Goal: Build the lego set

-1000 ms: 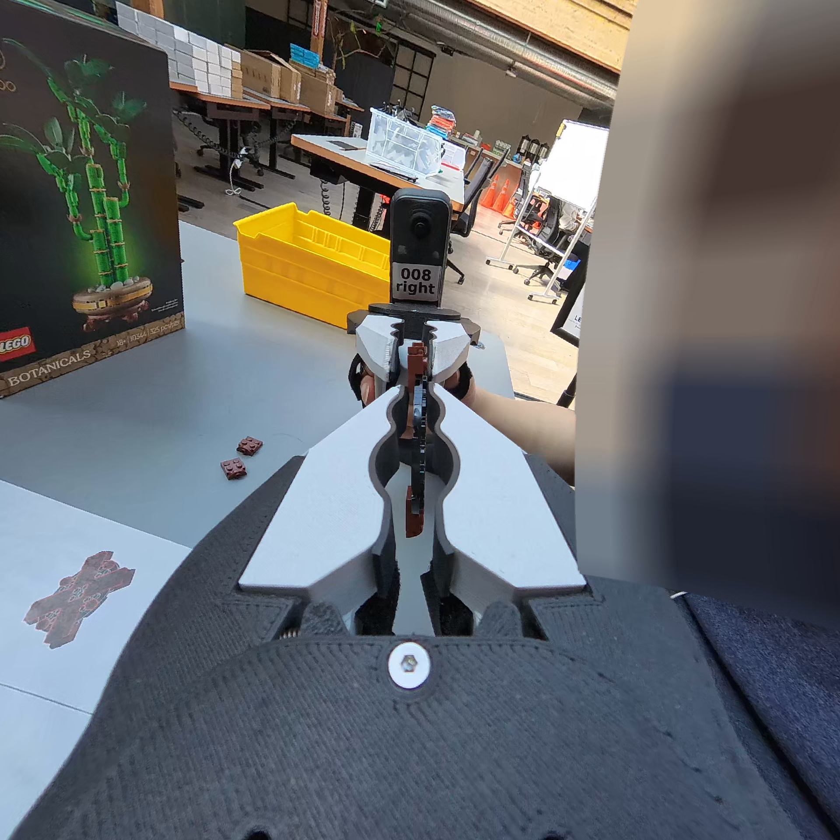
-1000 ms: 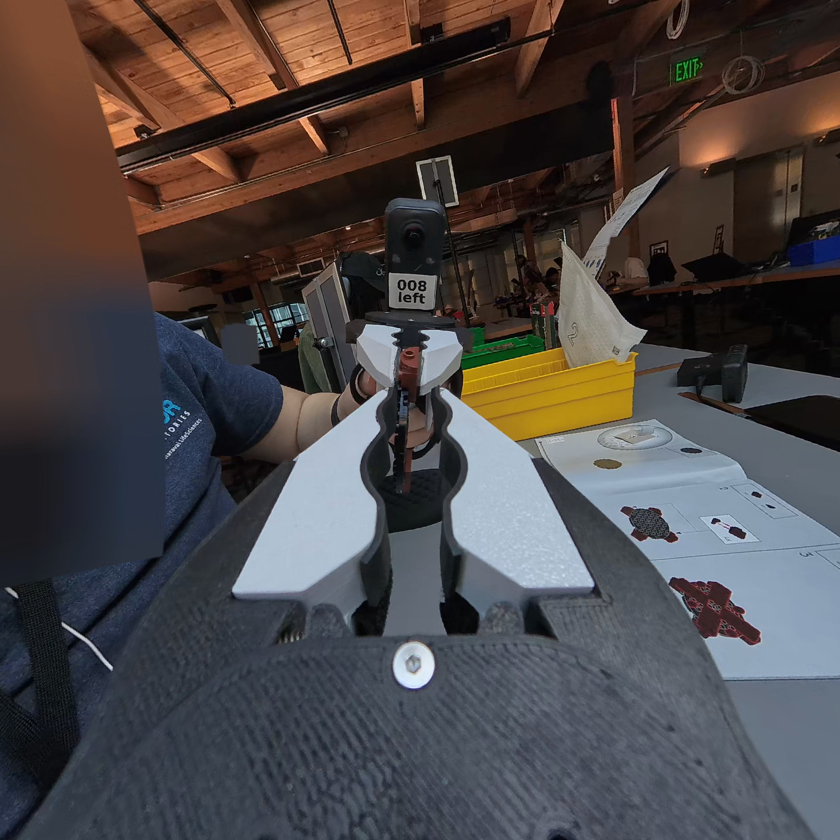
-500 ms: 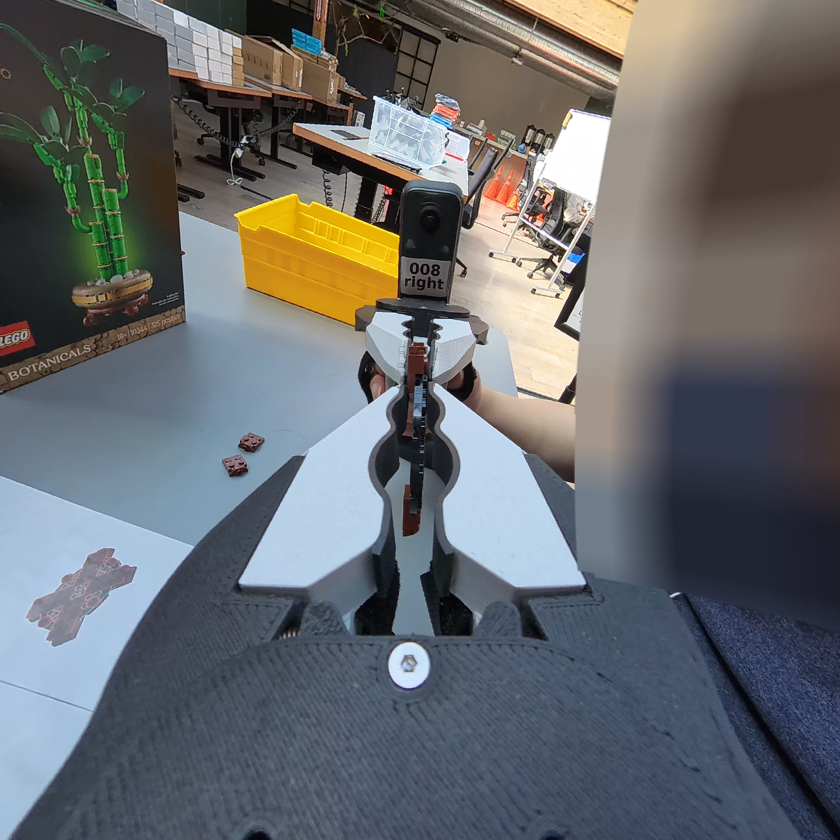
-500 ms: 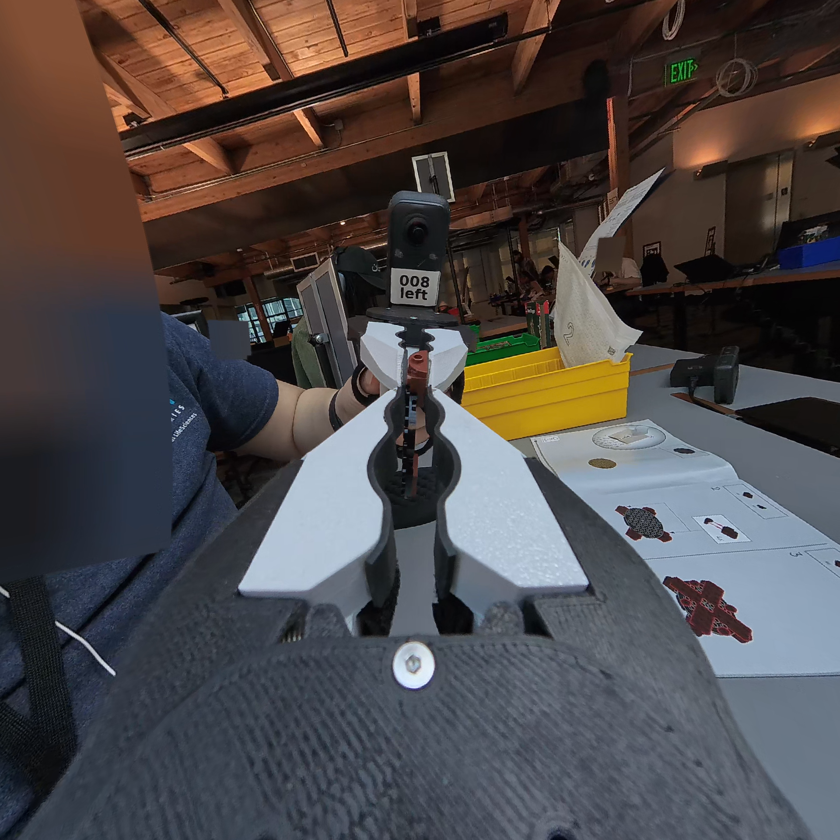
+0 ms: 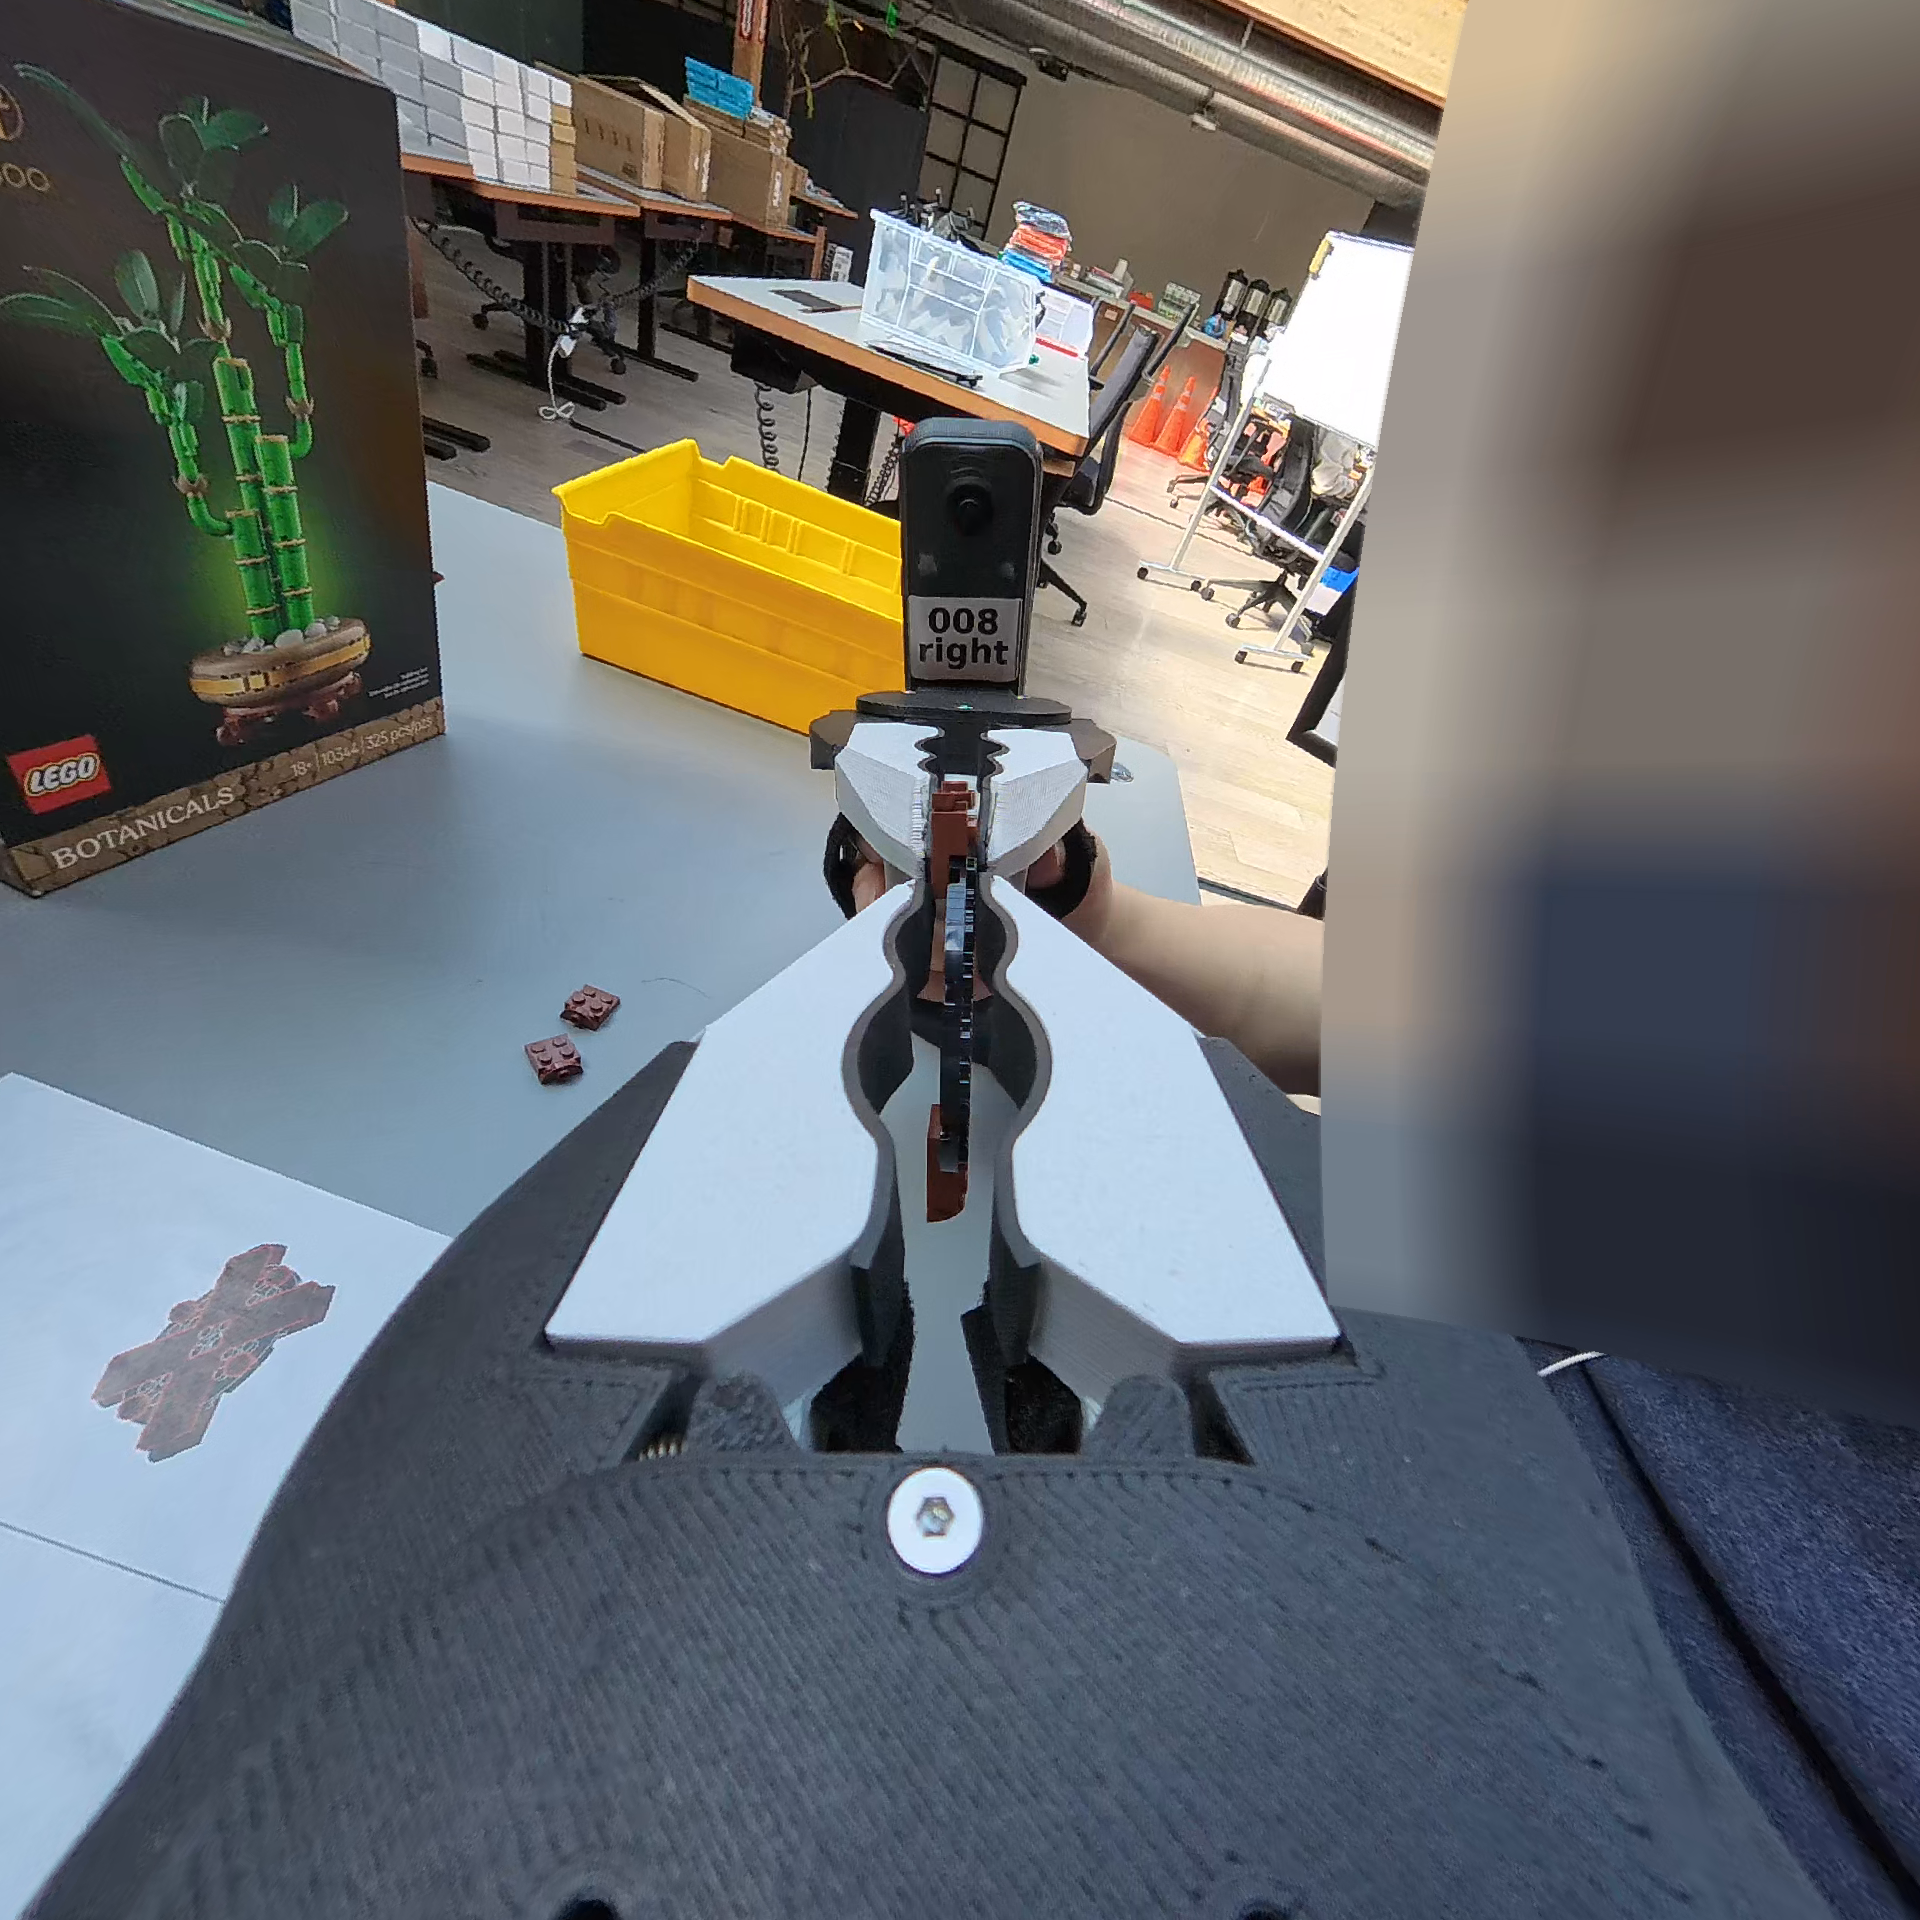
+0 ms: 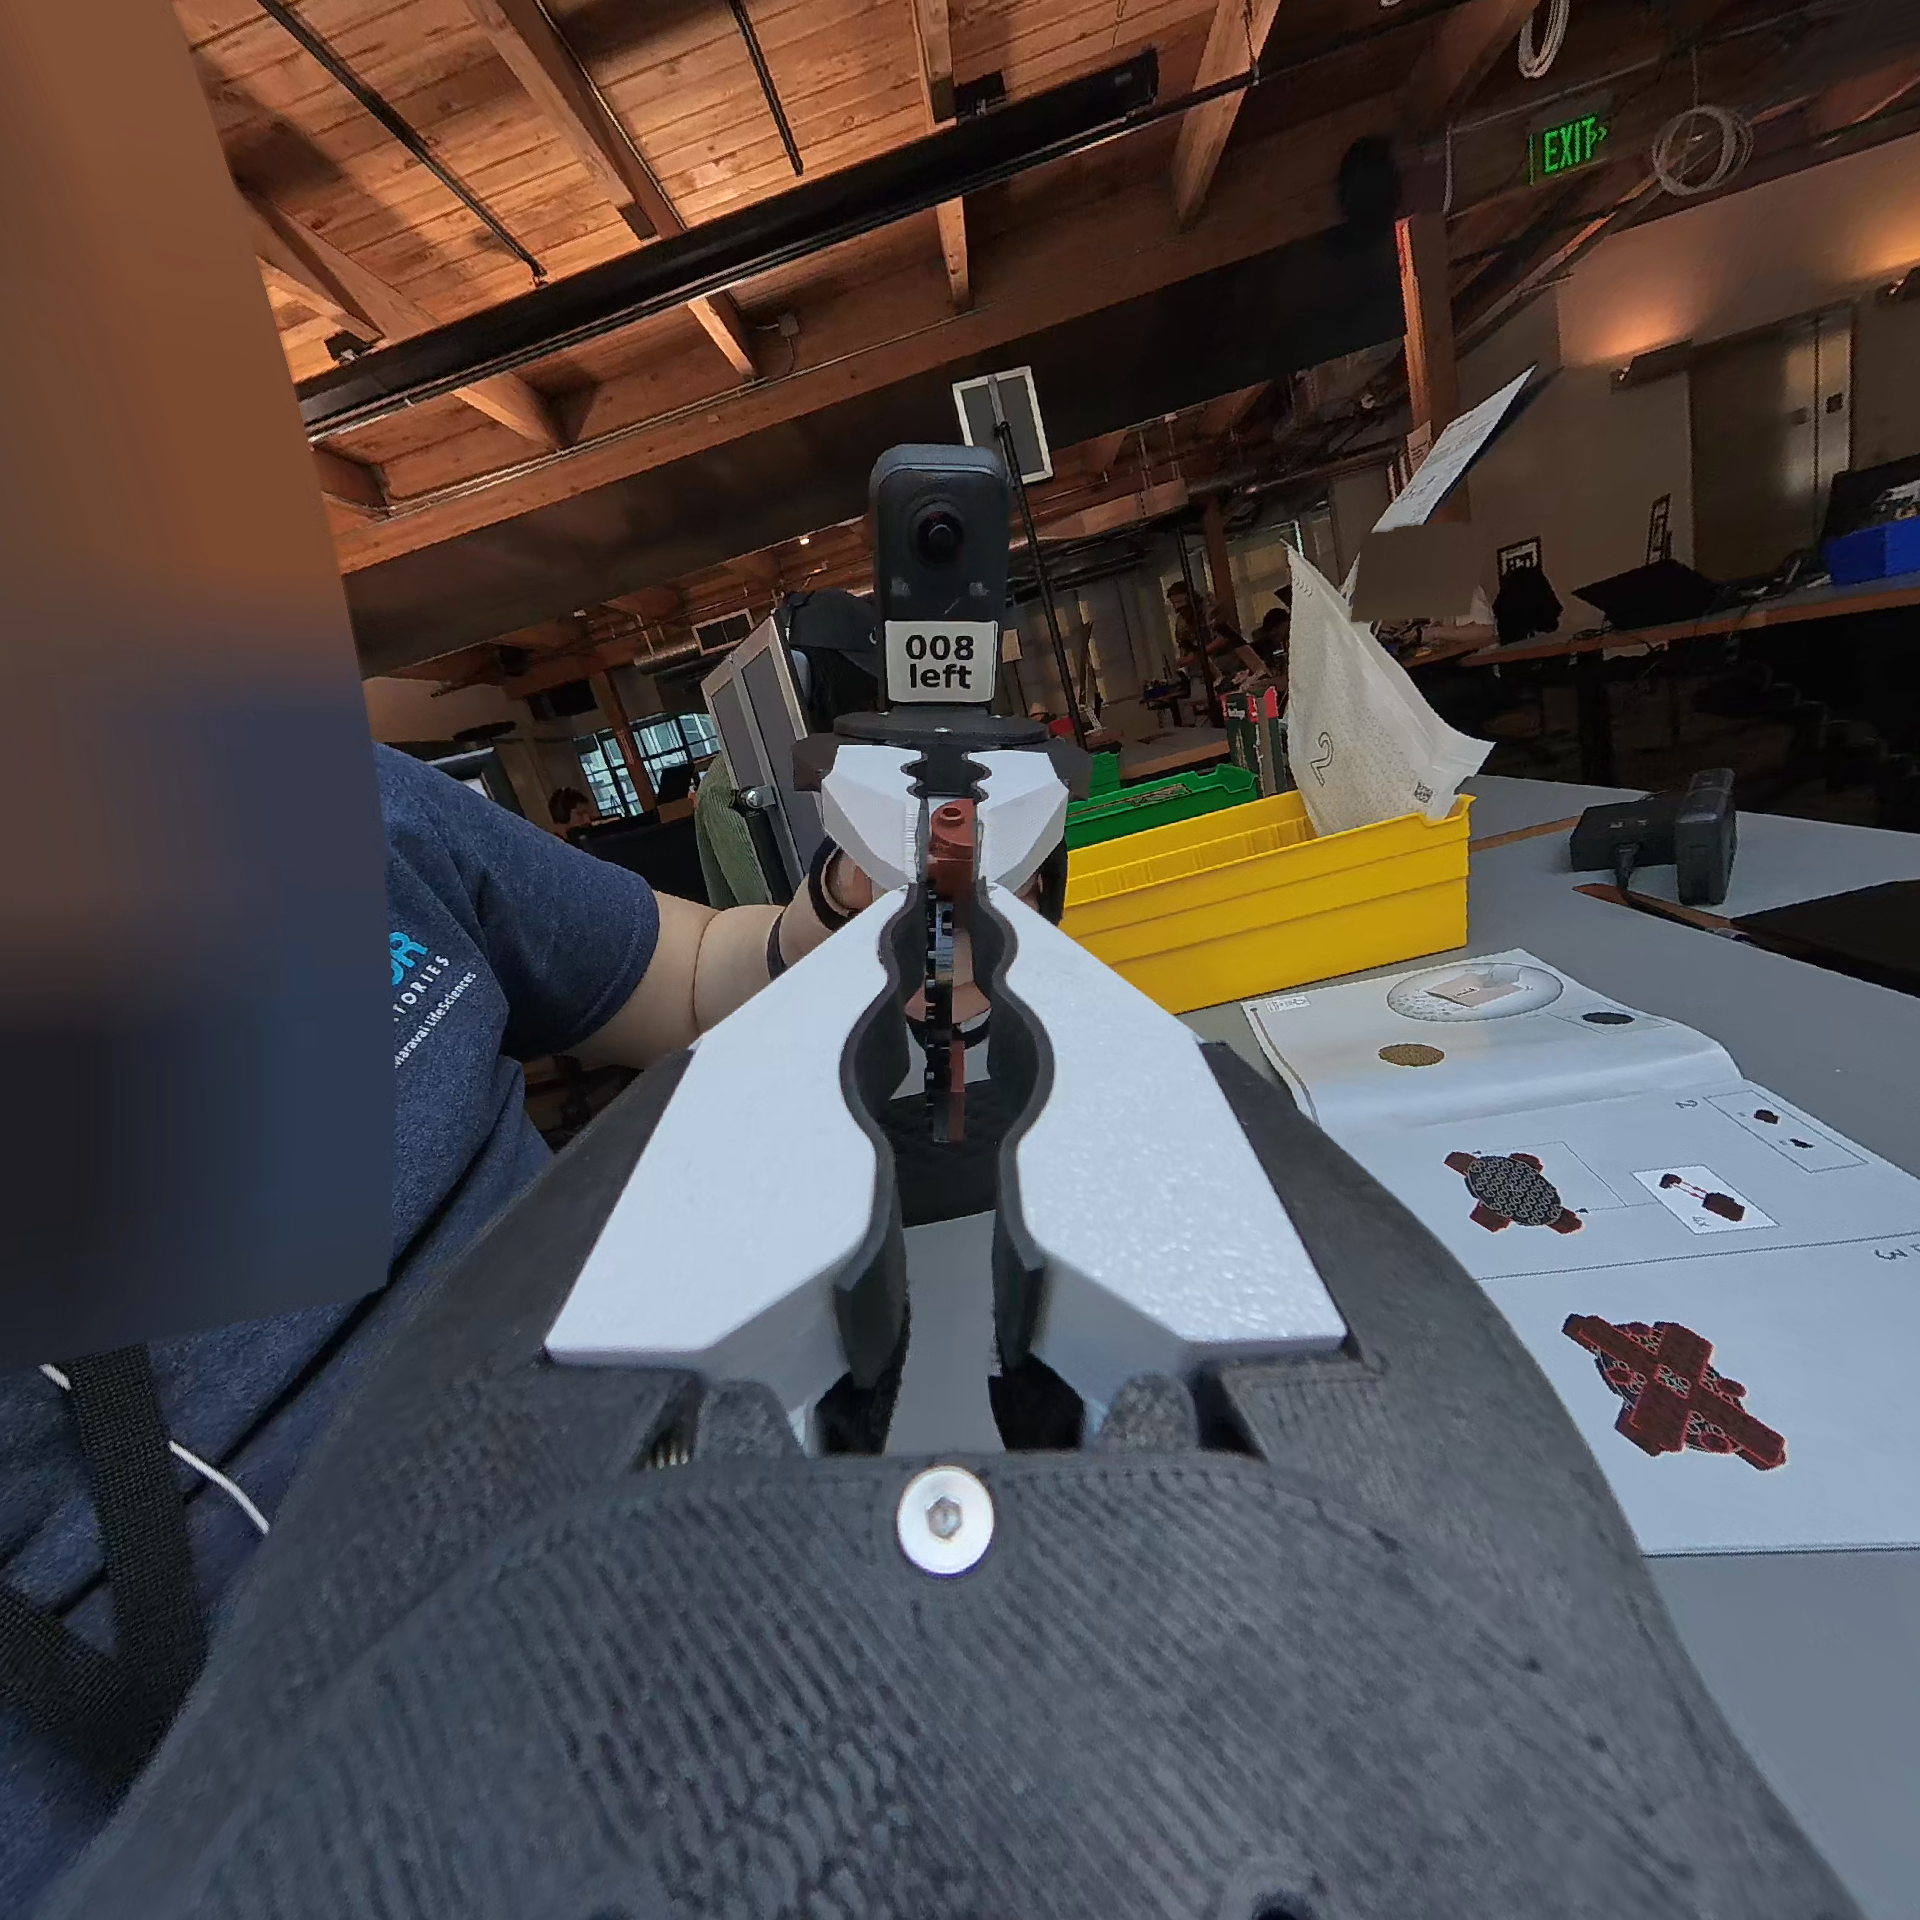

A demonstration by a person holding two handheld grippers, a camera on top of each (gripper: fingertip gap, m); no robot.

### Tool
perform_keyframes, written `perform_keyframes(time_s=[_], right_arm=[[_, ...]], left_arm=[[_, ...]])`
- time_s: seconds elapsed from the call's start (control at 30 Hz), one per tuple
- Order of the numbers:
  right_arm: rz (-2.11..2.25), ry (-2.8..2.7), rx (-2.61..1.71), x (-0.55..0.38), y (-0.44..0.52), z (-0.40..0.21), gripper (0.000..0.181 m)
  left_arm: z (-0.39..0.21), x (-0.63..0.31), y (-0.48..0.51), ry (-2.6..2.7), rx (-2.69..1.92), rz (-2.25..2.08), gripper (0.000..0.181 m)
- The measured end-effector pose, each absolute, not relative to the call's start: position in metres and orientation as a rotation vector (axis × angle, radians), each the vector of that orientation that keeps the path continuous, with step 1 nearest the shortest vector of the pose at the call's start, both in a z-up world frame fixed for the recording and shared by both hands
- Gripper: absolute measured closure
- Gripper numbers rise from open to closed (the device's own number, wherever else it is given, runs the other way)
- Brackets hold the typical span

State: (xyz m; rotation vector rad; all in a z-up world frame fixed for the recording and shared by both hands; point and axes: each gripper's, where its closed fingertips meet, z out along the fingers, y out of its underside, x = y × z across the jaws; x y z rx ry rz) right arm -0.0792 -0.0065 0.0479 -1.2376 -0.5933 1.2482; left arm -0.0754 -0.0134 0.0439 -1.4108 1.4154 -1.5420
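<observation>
A lego assembly, a black round plate with brown pieces (image 5: 954, 1039), is held edge-on between my two grippers, which face each other tip to tip above the grey table (image 5: 364, 914). My left gripper (image 5: 951, 904) is shut on its near part. My right gripper (image 5: 961, 805) shows opposite, shut on the brown far end. In the right wrist view the right gripper (image 6: 945, 899) is shut on the assembly (image 6: 943, 997), and the left gripper (image 6: 943, 821) is beyond it. Two loose brown plates (image 5: 571, 1031) lie on the table to the left.
The lego box (image 5: 208, 447) stands at the left. A yellow bin (image 5: 727, 592) sits behind; it also shows in the right wrist view (image 6: 1268, 894), holding a white bag (image 6: 1351, 707). The open instruction booklet (image 6: 1558, 1195) lies on the table. The person's arm (image 5: 1216, 966) is close by. Only a small space, under 4 cm, lies between the two pairs of fingers.
Both grippers stay shut on the assembly. The pair has shifted only slightly, and the background has moved a little in both views.
</observation>
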Motion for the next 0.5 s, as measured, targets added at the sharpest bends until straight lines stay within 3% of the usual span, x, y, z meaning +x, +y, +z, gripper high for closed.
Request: perform_keyframes(time_s=[0.03,0.27,0.4,0.5], right_arm=[[1.236,-0.595,-1.237,-0.079,-0.006,0.048,0.174],[1.252,-0.605,-1.253,-0.078,-0.008,0.047,0.175],[1.244,-0.629,-1.218,-0.077,-0.012,0.052,0.175],[1.219,-0.675,-1.201,-0.081,-0.017,0.052,0.175]], left_arm=[[0.044,-0.075,-0.013,1.414,-1.411,-1.538,0.176],[0.043,-0.075,-0.013,1.424,-1.416,-1.545,0.175],[0.043,-0.074,-0.005,1.452,-1.382,-1.414,0.152],[0.045,-0.075,-0.013,1.545,-1.293,-1.344,0.158]])
